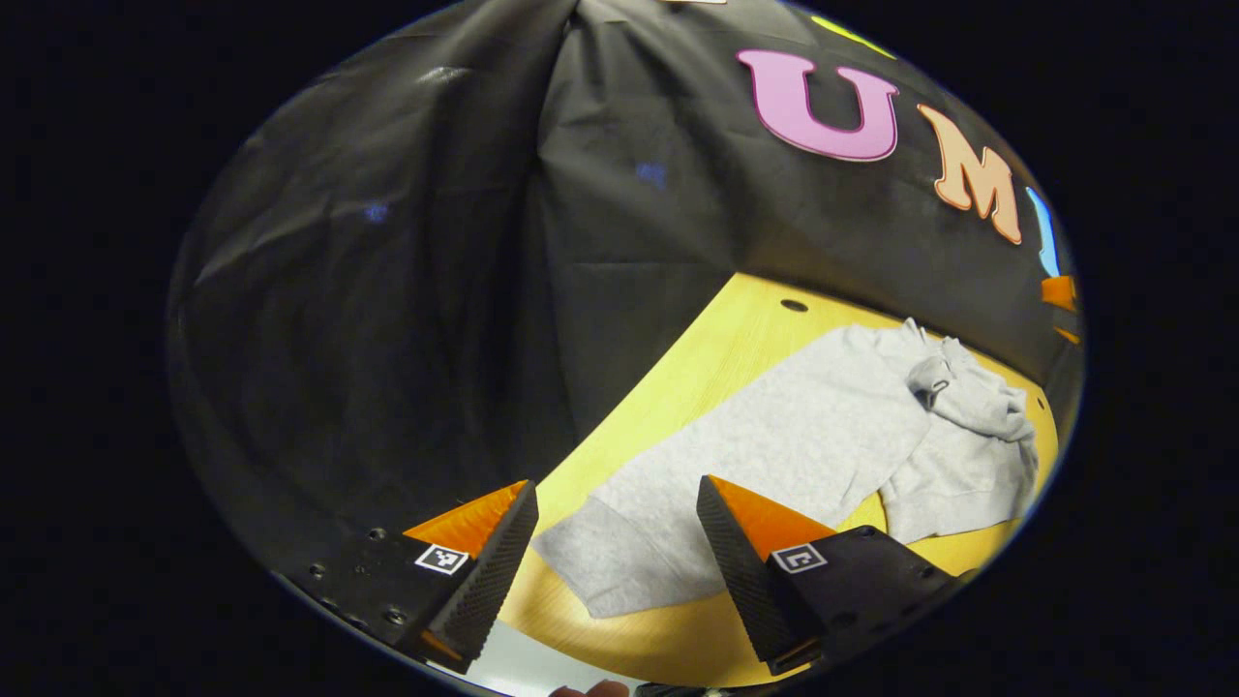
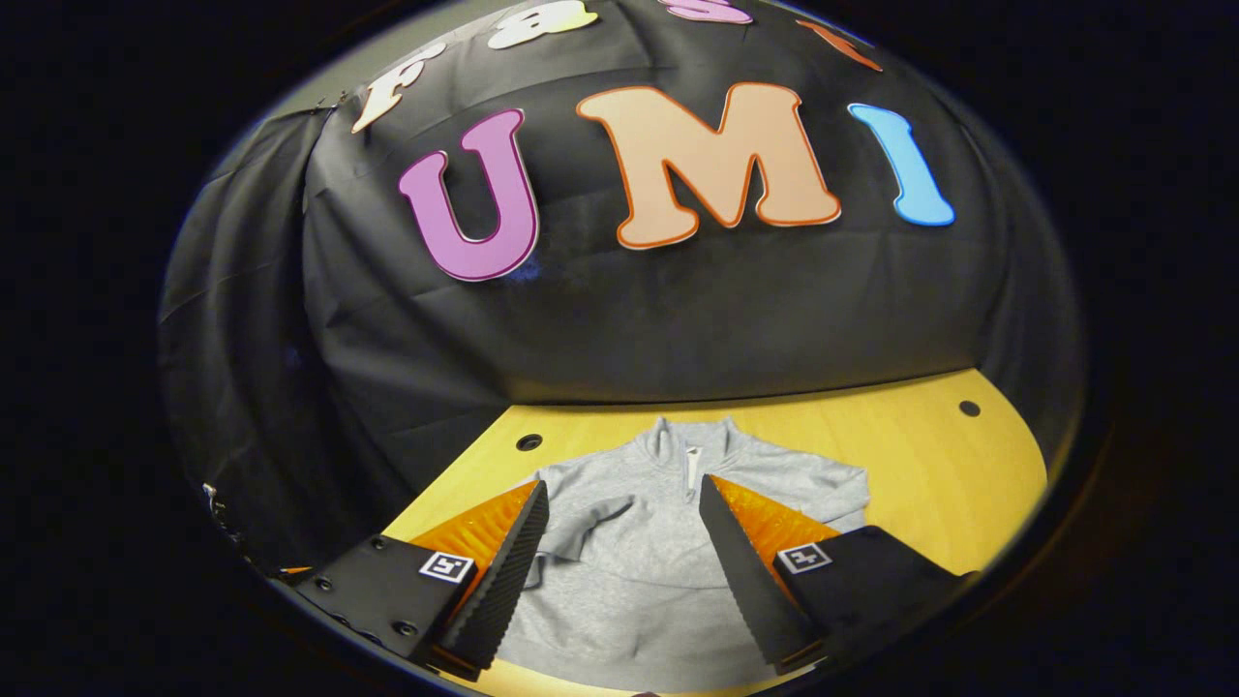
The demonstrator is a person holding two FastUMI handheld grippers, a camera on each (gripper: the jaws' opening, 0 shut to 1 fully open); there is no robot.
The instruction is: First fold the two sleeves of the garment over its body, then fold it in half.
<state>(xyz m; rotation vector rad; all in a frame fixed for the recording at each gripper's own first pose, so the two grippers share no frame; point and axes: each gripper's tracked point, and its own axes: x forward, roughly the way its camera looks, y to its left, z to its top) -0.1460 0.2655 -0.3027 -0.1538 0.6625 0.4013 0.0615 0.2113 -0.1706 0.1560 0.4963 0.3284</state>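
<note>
In the left gripper view, the left gripper (image 1: 617, 552) sits at the bottom of the frame with its jaws wide apart and nothing held between them. Through the gap and to the right of it lies the garment (image 1: 794, 436), a light grey sweatshirt, spread on the yellow wooden counter (image 1: 736, 329). It runs from the lower centre of the frame up toward the right edge. One sleeve (image 1: 619, 566) reaches down to the lower centre, and its cuff end lies flat on the counter between the two fingers as the picture shows it; whether the fingers touch the cloth I cannot tell. At the right side of the frame another part of the garment (image 1: 968, 397) is bunched and folded over on itself. A small dark hole (image 1: 794, 306) is in the counter near the wall.

In the right gripper view, the right gripper (image 2: 624, 571) is at the bottom of the frame, also with jaws wide apart and holding nothing. The garment (image 2: 629, 571) lies in the lower centre with its collar (image 2: 689, 440) pointing to the wall and a short zip (image 2: 691, 469) below it. The left sleeve side looks folded over the body (image 2: 581, 518). Two dark holes (image 2: 528, 442) (image 2: 969, 409) are seen in the counter (image 2: 920, 465), at the left and at the right.
</note>
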